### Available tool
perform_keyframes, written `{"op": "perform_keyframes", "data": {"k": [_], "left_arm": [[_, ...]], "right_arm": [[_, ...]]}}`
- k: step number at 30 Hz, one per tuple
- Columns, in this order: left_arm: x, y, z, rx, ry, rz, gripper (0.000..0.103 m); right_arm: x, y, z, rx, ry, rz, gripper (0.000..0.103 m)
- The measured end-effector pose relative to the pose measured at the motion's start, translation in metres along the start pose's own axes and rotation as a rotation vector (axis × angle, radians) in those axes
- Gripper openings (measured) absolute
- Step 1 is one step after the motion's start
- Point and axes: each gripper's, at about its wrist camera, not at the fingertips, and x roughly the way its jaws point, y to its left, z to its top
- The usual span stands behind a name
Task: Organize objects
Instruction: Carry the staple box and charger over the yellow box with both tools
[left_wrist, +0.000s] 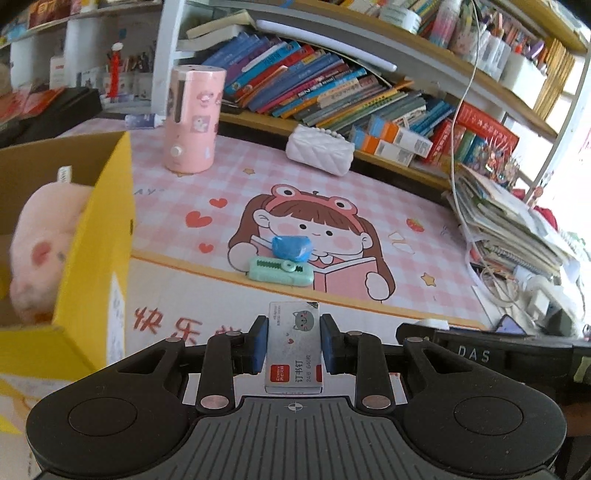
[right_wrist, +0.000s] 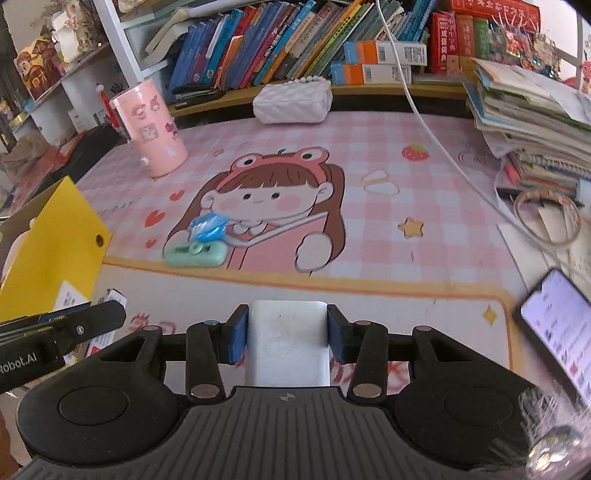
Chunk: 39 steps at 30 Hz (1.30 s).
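While open, the yellow box (left_wrist: 92, 236) holds a pink plush toy (left_wrist: 40, 251).

Left gripper (left_wrist: 294, 341), right gripper (right_wrist: 287, 336) clamped.

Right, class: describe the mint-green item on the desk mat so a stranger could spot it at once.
Start at the pink checked desk mat with the cartoon girl reading a book. At her lower left corner lies the mint-green item, flat and oblong with rounded ends. A crumpled blue wrapper touches its far side; only the green one is smooth and pastel.
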Motion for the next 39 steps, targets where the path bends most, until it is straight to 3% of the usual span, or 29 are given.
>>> {"op": "perform_keyframes", "data": {"k": [20, 39], "left_arm": [[-0.086, 0.065, -0.039, -0.019, -0.027, -0.07, 0.027], [-0.169, 0.147, -0.077, -0.054, -0.068, -0.012, 0.027]], "right_arm": [[-0.058, 0.097, -0.063, 0.0, -0.011, -0.001, 0.041], [-0.086, 0.208, -0.124, -0.077, -0.003, 0.073, 0.041]]}}
